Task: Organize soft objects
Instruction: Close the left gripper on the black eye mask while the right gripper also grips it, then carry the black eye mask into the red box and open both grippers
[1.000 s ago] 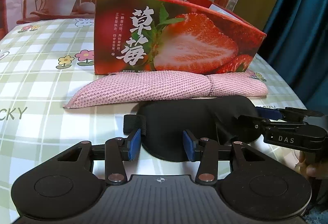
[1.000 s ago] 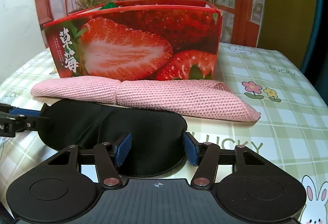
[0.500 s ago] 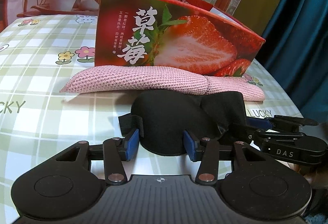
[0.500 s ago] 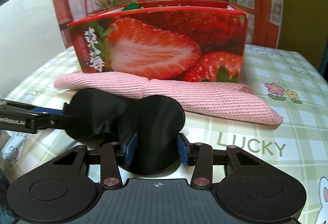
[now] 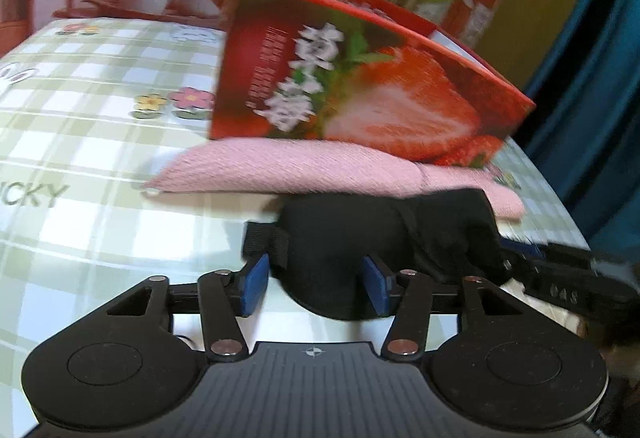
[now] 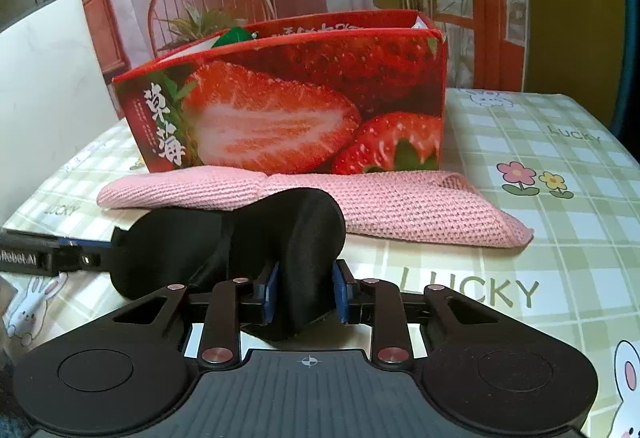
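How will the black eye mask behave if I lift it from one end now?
Likely floppy: the eye mask already buckles between the right gripper fingers. Probably light; the free end may droop. The strap could snag.

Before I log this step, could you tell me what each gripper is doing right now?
Left gripper: open, fingers on either side of the black eye mask's end, not clamped.
Right gripper: shut on the eye mask, pinching its other end.
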A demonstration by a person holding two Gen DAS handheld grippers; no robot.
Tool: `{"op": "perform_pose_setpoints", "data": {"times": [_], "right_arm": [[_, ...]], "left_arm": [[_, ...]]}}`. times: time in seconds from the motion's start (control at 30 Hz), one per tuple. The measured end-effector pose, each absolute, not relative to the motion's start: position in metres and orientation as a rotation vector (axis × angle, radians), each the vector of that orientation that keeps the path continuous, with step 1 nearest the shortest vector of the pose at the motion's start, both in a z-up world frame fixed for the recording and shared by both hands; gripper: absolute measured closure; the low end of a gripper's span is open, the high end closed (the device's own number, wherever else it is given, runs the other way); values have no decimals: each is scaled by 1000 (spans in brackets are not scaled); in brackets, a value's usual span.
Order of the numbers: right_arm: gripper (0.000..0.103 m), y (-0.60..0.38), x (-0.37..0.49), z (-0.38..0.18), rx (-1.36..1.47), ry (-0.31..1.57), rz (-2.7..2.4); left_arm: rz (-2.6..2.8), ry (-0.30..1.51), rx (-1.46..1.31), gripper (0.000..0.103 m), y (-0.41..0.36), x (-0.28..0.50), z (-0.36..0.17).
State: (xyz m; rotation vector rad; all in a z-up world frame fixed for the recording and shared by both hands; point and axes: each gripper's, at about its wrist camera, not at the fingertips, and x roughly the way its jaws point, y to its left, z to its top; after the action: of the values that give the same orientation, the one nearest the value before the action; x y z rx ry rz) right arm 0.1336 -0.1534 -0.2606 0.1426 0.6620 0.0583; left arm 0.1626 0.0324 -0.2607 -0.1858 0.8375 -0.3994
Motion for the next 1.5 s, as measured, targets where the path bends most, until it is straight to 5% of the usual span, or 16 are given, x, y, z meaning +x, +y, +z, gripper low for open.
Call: {"op": "perform_pose_setpoints", "data": {"times": [0.67, 0.77, 0.9, 1.5], "right_arm": [[77, -149, 136, -265, 134, 681, 71], [77, -146, 135, -264, 138, 677, 85], [77, -143, 132, -260, 142, 660, 108], [77, -146, 119, -188, 116, 429, 152]], "left_arm": [[-496, 870, -248, 34, 18, 183, -263], [-493, 868, -249, 41, 21, 176, -264], [-495, 852, -207, 76, 22, 165, -263], [-557, 543, -142, 77, 15, 147, -167]]}}
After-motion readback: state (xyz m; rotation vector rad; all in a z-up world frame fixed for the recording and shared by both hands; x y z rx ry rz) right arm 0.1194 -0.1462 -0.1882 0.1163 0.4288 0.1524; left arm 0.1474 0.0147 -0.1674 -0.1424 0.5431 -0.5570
